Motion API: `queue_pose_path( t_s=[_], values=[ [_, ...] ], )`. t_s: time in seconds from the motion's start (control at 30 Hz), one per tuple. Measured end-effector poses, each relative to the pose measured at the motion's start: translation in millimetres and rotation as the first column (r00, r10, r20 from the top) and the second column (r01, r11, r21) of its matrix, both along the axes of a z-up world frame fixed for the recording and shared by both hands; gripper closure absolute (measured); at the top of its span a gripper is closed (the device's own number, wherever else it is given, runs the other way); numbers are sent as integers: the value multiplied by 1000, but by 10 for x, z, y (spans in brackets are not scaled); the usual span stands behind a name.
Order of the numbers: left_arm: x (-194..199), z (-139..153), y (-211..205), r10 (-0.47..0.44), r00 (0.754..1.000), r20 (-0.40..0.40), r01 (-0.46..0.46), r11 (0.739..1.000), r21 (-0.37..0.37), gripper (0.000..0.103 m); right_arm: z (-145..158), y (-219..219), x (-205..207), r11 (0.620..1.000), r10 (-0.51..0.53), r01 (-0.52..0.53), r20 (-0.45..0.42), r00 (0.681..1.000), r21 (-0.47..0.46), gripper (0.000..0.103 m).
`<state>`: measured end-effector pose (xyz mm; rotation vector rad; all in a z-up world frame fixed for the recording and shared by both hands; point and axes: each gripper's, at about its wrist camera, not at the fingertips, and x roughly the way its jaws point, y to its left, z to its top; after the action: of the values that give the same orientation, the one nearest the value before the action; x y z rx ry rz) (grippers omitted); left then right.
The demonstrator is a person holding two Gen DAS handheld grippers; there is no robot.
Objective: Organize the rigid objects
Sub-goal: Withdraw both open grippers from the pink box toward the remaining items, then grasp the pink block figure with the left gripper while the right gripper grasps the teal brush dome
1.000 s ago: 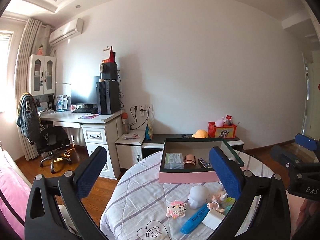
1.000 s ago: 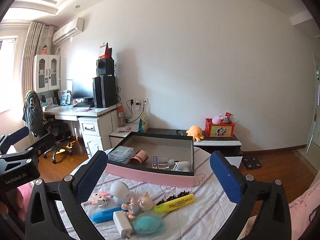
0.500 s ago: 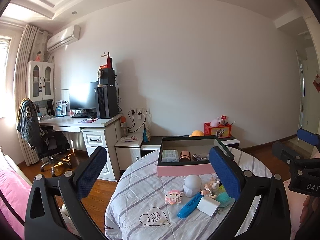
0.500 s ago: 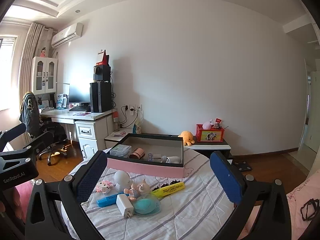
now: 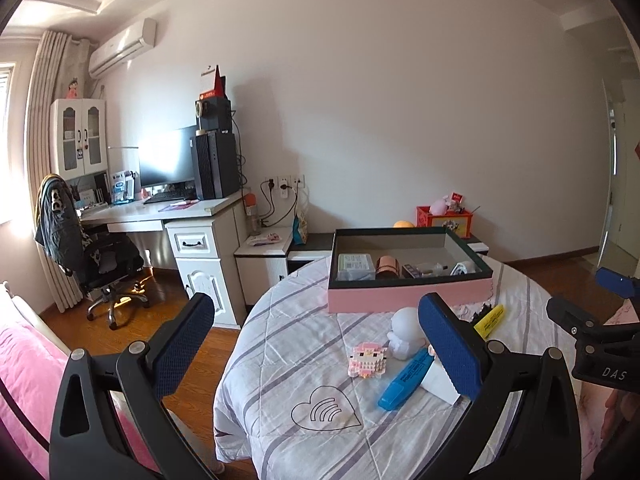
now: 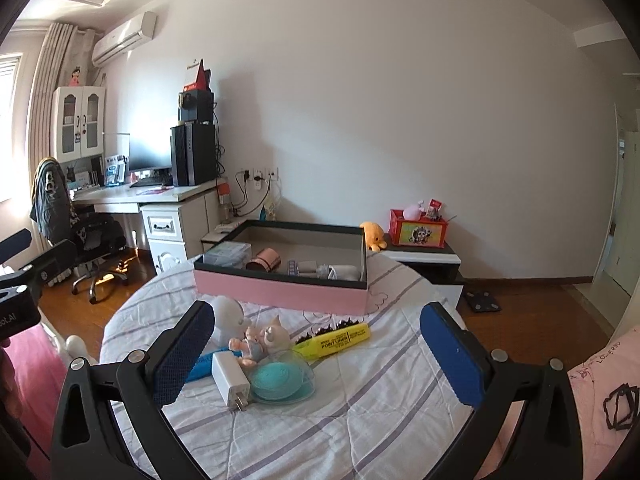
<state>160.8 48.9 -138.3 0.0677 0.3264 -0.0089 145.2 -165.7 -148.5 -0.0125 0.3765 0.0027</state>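
Note:
A pink box (image 5: 408, 300) (image 6: 280, 290) with a dark rim stands on the far side of a round table (image 5: 280, 360) (image 6: 360, 392) covered in striped cloth; it holds several small items. In front of it lie a pink block figure (image 5: 367, 359), a white round figure (image 5: 406, 330) (image 6: 228, 314), a blue marker (image 5: 406, 378), a yellow highlighter (image 6: 334, 340) (image 5: 489, 320), a white charger plug (image 6: 231, 380), a teal round case (image 6: 278, 378) and small pig figurines (image 6: 264, 338). My left gripper (image 5: 316, 344) and right gripper (image 6: 316, 356) are both open and empty, held above the near side.
A white desk (image 5: 168, 216) with monitor and computer tower stands at the left wall, an office chair (image 5: 92, 256) beside it. A low cabinet (image 6: 420, 256) with a red box and plush toys sits behind the table. Pink bedding (image 6: 600, 400) lies at the right.
Both grippers pulled back and away from the table half a second ago, then came closer and tilted down again. All objects lie where they were. Both grippers stay open.

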Motion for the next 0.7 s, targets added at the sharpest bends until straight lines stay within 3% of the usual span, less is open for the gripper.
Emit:
queue_pose_path(
  t_s=[0.17,0.33,0.7],
  values=[
    [270,-295,-2,-24,994,-109,24,1000,4,0,-256,-91,242,1000,-24,25,-90,996,4,0],
    [588,-616,-99,-72,971,-226,73,997,-7,0,-435,-184,424,999,-31,34,-140,990,15,0],
    [1359,-1212,-250,-56,895,-443,75,997,26,0,-788,-414,925,998,-62,68,-254,965,16,0]
  ],
)
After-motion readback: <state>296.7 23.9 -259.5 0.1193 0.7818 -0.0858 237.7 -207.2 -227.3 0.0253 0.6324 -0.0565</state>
